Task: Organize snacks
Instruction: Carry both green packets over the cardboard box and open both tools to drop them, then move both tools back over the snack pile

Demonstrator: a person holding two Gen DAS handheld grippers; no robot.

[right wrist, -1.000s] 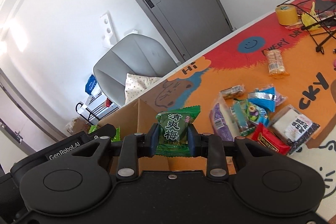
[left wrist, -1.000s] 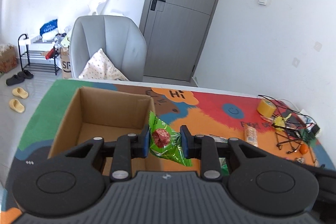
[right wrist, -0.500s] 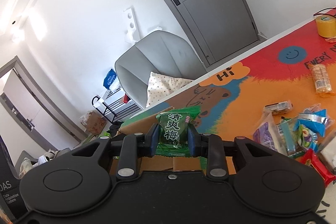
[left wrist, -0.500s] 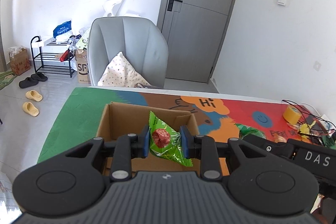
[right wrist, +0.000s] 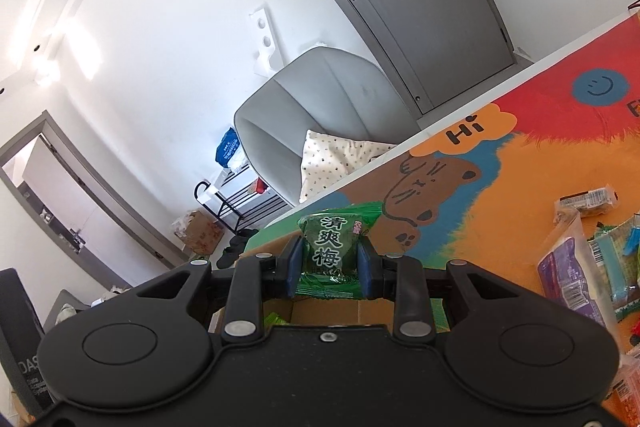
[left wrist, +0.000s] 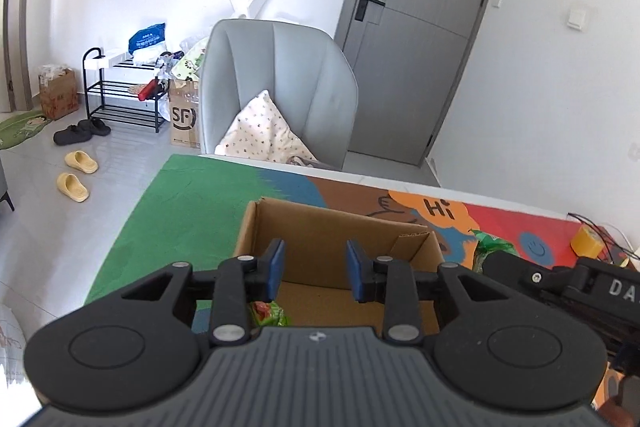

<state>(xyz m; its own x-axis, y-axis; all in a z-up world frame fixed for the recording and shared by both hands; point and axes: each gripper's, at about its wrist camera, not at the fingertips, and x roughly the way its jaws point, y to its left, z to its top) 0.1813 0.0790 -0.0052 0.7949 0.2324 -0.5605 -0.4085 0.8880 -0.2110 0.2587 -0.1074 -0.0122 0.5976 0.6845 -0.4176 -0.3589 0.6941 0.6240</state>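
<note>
My left gripper (left wrist: 316, 269) hangs over the open cardboard box (left wrist: 320, 227), its jaws opening with nothing between them. The green packet with a red picture (left wrist: 269, 313) lies on the box floor just below the left finger, partly hidden by the gripper body. In the right wrist view my right gripper (right wrist: 330, 265) is shut on a green plum-candy packet (right wrist: 334, 247) with Chinese characters, held over the box rim (right wrist: 320, 307). The right gripper's black body (left wrist: 560, 279) and its green packet (left wrist: 490, 247) show at the right of the left wrist view.
The box stands on a colourful cartoon mat (right wrist: 520, 187) covering the table. Several loose snack packets (right wrist: 580, 267) lie at the right. A yellow tape roll (left wrist: 586, 241) sits at the far right. Beyond the table stand a grey armchair (left wrist: 276, 83) and a shoe rack (left wrist: 120, 91).
The left gripper moved over the box, opened and dropped its green packet, which now lies inside. The right gripper carried its packet leftward toward the box and came close beside the left one.
</note>
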